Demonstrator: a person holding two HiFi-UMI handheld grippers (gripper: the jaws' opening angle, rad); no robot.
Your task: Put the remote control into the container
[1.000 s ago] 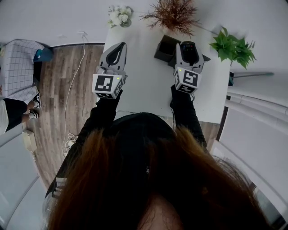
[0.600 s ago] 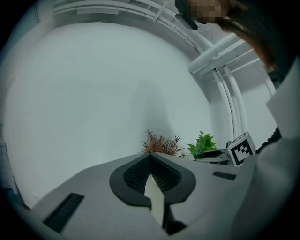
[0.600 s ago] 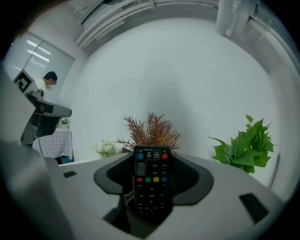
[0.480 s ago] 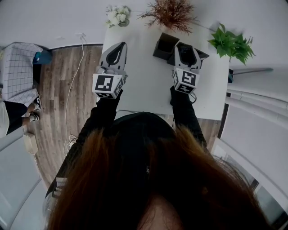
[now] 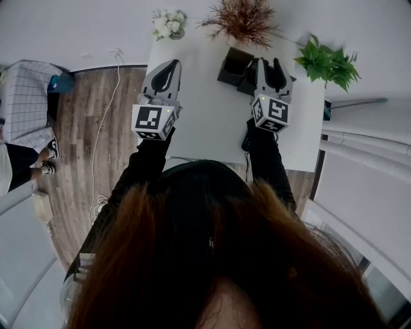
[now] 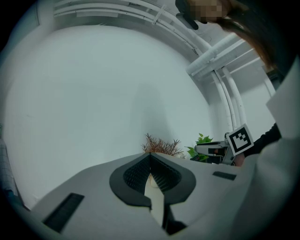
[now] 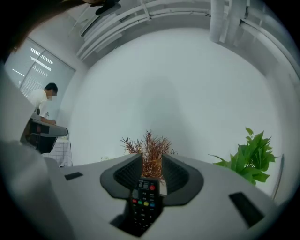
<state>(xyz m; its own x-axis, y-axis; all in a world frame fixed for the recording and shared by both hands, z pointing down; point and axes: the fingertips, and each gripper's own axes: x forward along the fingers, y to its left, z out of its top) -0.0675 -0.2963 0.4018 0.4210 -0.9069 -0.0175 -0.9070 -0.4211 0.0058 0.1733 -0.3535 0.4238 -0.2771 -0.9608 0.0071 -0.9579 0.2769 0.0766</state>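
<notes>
The black remote control (image 7: pixel 143 204) lies lengthwise between the jaws of my right gripper (image 7: pixel 152 161), its coloured buttons facing up. Those jaws have just been closing and now press on its sides. In the head view this gripper (image 5: pixel 269 64) hovers over the far right of the white table (image 5: pixel 212 122) with the remote (image 5: pixel 270 77) dark between its jaws. The black open container (image 5: pixel 232 64) stands just to its left. My left gripper (image 5: pixel 169 64) is shut and empty over the table's left edge, its jaws (image 6: pixel 150 157) meeting at the tips.
A dried brown plant (image 5: pixel 244 19), white flowers (image 5: pixel 168 22) and a green leafy plant (image 5: pixel 327 64) line the table's far edge. Wooden floor with a cable (image 5: pixel 106 115) lies to the left. A person (image 7: pixel 40 105) stands far off.
The right gripper's jaws have narrowed onto the remote, which lay between them wide open before. That gripper has shifted a little and lifted. The left gripper has stayed put.
</notes>
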